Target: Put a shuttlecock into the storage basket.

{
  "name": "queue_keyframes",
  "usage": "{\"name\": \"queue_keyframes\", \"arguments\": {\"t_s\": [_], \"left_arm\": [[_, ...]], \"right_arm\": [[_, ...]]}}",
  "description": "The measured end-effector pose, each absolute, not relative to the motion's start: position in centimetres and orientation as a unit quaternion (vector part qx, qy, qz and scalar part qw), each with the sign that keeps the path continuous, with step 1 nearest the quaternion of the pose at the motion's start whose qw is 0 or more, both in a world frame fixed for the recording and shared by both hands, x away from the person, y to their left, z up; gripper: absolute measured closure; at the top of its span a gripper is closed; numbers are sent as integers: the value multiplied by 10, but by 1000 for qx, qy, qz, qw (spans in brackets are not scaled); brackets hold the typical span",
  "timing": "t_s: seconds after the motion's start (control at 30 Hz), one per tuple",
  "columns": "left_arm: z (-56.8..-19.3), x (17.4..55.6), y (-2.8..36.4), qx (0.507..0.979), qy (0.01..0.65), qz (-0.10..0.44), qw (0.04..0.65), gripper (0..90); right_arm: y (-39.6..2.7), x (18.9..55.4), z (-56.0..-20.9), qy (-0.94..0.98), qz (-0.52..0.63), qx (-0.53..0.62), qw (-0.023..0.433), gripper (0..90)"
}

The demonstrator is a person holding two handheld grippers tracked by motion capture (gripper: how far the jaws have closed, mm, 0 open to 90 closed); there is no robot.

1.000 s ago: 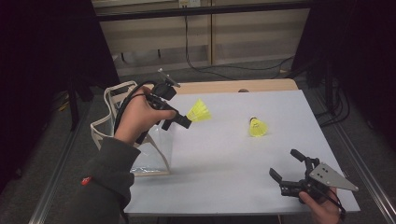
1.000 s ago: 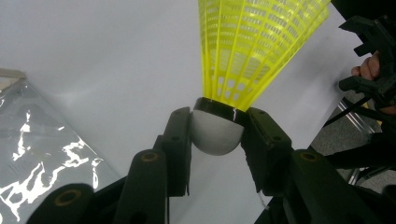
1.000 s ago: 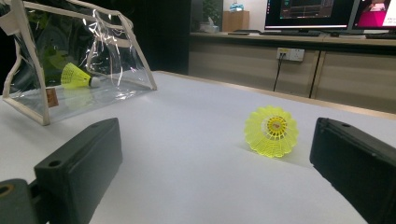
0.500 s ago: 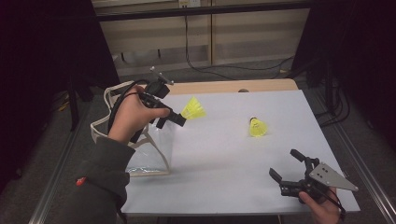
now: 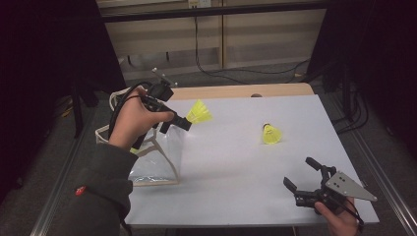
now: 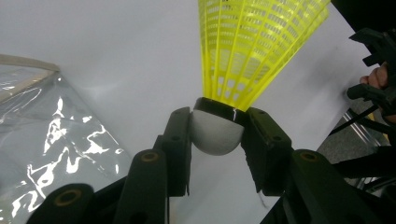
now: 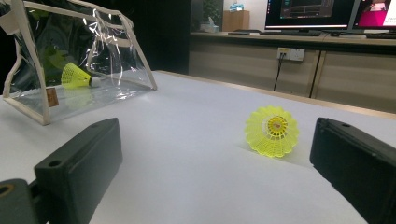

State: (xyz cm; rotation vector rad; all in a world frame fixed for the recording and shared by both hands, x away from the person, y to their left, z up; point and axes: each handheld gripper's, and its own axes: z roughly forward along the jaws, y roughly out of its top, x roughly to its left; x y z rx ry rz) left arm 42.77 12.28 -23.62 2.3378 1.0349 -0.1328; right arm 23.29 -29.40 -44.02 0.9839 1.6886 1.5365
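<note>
Two claws show: the left claw [image 5: 183, 124] pinches a yellow shuttlecock [image 6: 252, 51] by its cork just above the clear bag [image 5: 155, 164]; the right claw [image 5: 301, 176], well away from the bag, stands spread.

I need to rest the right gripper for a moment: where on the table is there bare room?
Bare white table runs between the clear bag and the right gripper, short of the lying shuttlecock. Crowded at the bag's side: the left gripper holds a shuttlecock there.
</note>
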Motion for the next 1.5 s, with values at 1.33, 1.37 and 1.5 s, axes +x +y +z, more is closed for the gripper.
{"name": "queue_keyframes", "arguments": {"t_s": [1.33,1.37,1.5], "left_arm": [[-222,432,147,862,414,-25,293,631],[-222,433,148,861,414,-25,293,631],[-221,433,150,861,415,-24,293,631]], "right_arm": [[-293,233,-440,643,586,374,321,21],[-294,233,-440,643,586,375,321,21],[-293,233,-440,643,586,374,321,21]]}}
